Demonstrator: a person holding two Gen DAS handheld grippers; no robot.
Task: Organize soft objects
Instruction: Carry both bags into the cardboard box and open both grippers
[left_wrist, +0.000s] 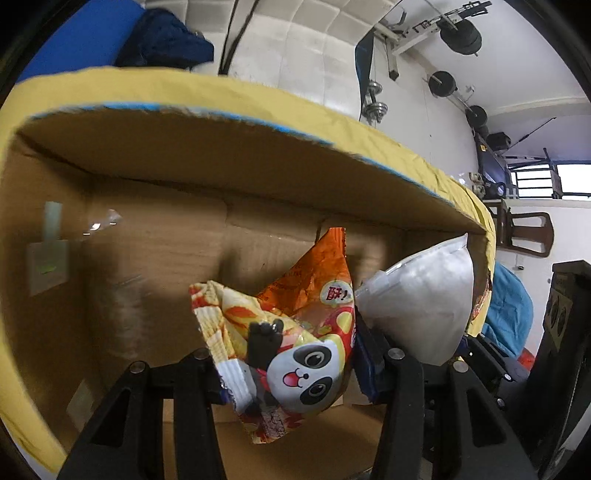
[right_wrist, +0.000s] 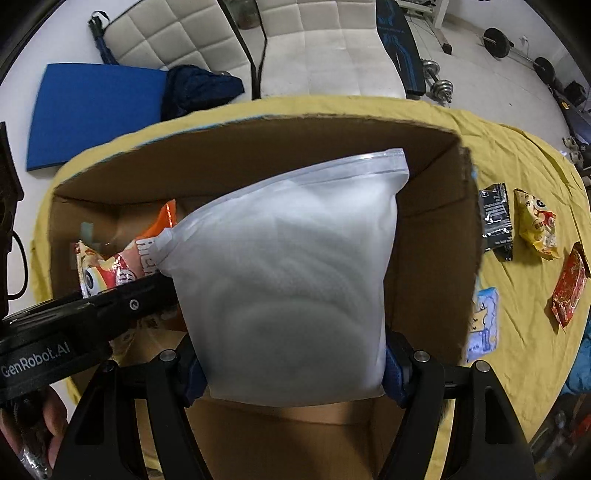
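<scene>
My left gripper (left_wrist: 291, 373) is shut on an orange panda snack bag (left_wrist: 295, 332) and holds it inside an open cardboard box (left_wrist: 147, 258). My right gripper (right_wrist: 291, 373) is shut on a white zip pouch (right_wrist: 291, 277) and holds it over the same box (right_wrist: 436, 236). The pouch also shows in the left wrist view (left_wrist: 417, 306), to the right of the snack bag. In the right wrist view the left gripper (right_wrist: 122, 302) and its snack bag (right_wrist: 110, 266) are at the left, inside the box.
The box stands on a yellow cloth (right_wrist: 528, 155). To its right lie a black packet (right_wrist: 496, 218), a yellow snack bag (right_wrist: 537, 225), a red packet (right_wrist: 570, 284) and a light blue packet (right_wrist: 484, 325). A blue mat (right_wrist: 92, 110) and dark cloth (right_wrist: 199, 88) lie beyond.
</scene>
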